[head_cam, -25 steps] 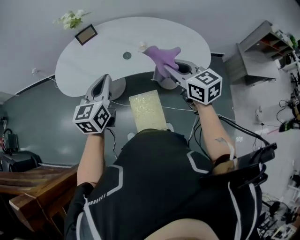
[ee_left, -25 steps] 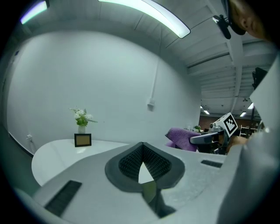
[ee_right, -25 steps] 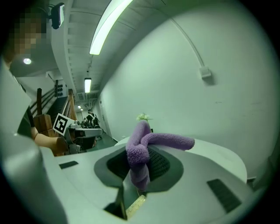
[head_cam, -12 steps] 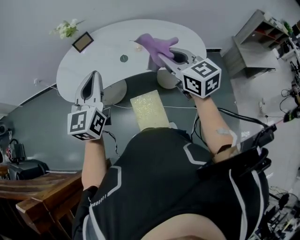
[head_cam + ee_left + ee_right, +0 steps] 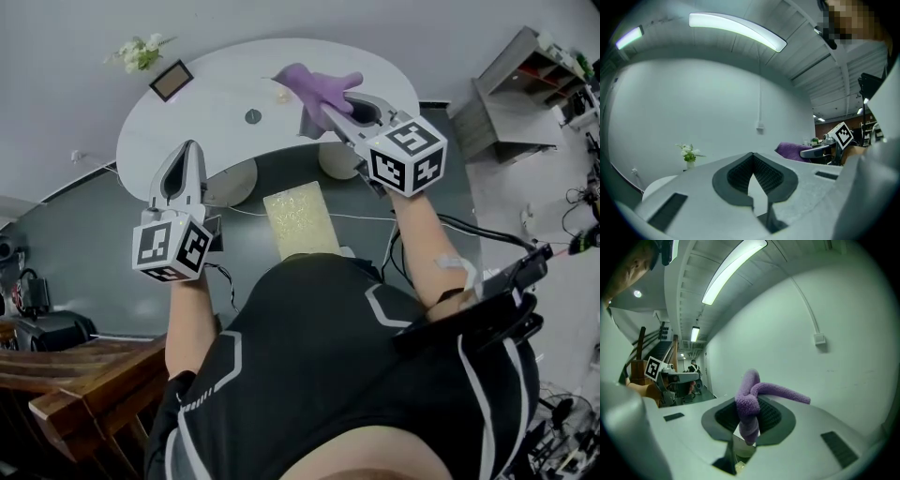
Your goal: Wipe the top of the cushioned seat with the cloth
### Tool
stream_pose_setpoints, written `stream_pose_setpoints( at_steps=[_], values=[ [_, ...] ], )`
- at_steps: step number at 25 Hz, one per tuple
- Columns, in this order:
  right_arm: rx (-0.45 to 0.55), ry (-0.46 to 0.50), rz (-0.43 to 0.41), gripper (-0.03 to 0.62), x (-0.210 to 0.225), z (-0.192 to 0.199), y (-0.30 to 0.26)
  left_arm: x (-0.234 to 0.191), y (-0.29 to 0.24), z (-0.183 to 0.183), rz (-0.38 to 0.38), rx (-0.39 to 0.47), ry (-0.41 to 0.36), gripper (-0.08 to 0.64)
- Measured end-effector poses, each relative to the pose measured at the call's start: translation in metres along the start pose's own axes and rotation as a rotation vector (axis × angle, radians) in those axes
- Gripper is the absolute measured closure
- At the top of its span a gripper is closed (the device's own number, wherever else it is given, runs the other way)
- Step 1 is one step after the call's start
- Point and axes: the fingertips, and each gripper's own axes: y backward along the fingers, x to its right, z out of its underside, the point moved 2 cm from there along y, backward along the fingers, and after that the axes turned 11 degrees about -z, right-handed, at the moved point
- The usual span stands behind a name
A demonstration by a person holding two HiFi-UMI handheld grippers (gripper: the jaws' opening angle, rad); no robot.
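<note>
Right gripper (image 5: pixel 323 112) clamps cloth (image 5: pixel 315 86); seat (image 5: pixel 297 221) half hidden.

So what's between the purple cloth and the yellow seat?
In the head view, between cloth and seat: the white table's front edge, a round table foot and dark floor.

The purple cloth (image 5: pixel 317 87) hangs bunched in the jaws of the right gripper (image 5: pixel 322 109), apart from the pale-yellow cushioned seat (image 5: pixel 298 223).

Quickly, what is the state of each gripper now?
Left gripper: closed, holding nothing.
Right gripper: closed on the purple cloth.
</note>
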Motion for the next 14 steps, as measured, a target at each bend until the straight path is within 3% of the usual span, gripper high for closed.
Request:
stream_pose_setpoints(
  at_steps=[14],
  values=[
    [-0.02,0.013,0.009,0.52,0.0,0.016,-0.023,-0.024,0.002,0.016,-0.039,0.025,0.006,0.557]
  ],
)
